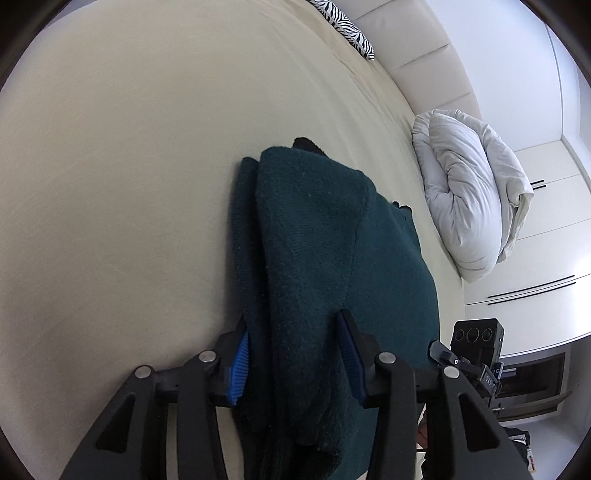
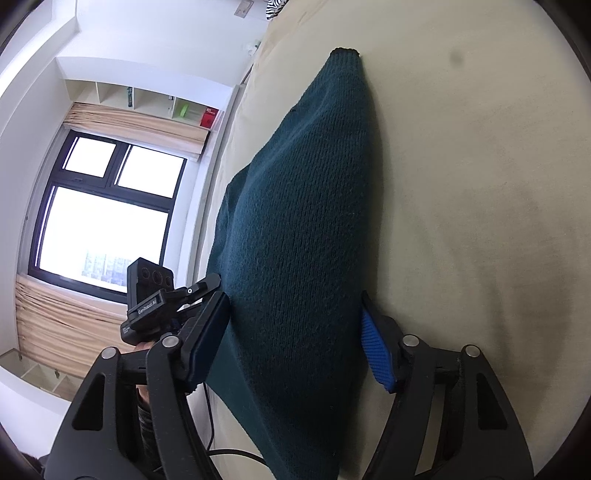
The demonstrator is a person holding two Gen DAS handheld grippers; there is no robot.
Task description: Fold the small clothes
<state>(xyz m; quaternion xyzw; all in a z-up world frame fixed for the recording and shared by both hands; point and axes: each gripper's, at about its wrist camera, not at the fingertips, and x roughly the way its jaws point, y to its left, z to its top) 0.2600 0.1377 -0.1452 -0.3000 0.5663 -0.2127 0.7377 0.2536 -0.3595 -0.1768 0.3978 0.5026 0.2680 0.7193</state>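
A dark teal knitted sweater [image 1: 325, 251] lies partly folded on a cream bed sheet [image 1: 129, 166]. My left gripper [image 1: 295, 354] is open, its blue-padded fingers astride the near end of the sweater. In the right wrist view the same sweater [image 2: 303, 229] stretches away from me over the sheet [image 2: 480, 184]. My right gripper [image 2: 295, 343] is open too, one finger on each side of the sweater's near part. The other gripper shows at the edge of each view, at the right in the left wrist view [image 1: 476, 347] and at the left in the right wrist view [image 2: 155, 295].
A bunched white duvet [image 1: 469, 192] lies at the bed's right side, and a zebra-print pillow [image 1: 347, 26] at the far end by the padded headboard. White cabinets [image 1: 546, 236] stand beyond. A window [image 2: 103, 214] with curtains and wall shelves lies left of the bed.
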